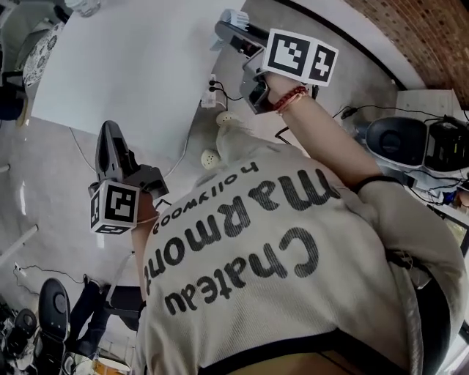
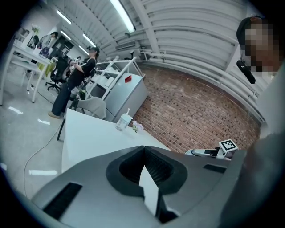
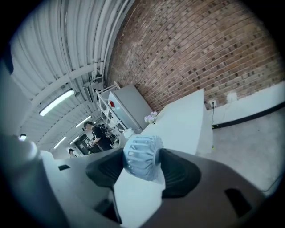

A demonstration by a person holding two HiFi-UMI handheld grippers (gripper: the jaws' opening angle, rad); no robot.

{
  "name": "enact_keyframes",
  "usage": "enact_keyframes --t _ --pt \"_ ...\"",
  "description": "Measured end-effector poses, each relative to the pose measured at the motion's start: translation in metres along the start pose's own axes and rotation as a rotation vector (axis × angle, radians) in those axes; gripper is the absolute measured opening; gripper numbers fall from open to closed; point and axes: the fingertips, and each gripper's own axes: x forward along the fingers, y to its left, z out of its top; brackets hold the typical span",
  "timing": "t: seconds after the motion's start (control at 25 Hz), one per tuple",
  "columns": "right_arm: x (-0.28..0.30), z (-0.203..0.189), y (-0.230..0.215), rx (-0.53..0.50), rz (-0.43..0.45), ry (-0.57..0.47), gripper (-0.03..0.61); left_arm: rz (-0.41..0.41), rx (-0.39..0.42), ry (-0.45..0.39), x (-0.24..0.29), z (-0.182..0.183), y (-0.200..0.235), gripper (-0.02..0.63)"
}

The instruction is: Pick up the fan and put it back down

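Observation:
In the right gripper view a pale blue ribbed fan sits between the two dark pads, and my right gripper is shut on it. The head view shows that gripper raised at the top, over the near edge of the white table, with the fan as a pale shape at its tip. My left gripper hangs lower at the left, over the floor. Its jaws meet at the tips with nothing between them. From the left gripper view the right gripper shows at the right.
A power strip with cables and a round white object lie on the floor by the table. A bottle stands at the table's far end. A person stands beyond it. An office chair is at the lower left, dark appliances at the right.

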Motion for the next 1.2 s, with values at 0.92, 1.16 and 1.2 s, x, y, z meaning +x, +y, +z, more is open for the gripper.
enact_keyframes --t 0.92,1.16,1.2 --pt "0.044 0.092 -0.065 -0.080 0.018 -0.036 0.261 0.065 0.017 -0.057 0.085 0.015 -0.049 0.002" --pt "0.058 0.124 -0.084 -0.104 0.092 0.019 0.262 0.140 -0.014 -0.130 0.112 0.021 -0.078 0.002" --pt "0.063 0.130 -0.088 -0.109 0.106 0.030 0.261 0.157 -0.017 -0.146 0.117 0.021 -0.082 0.002"
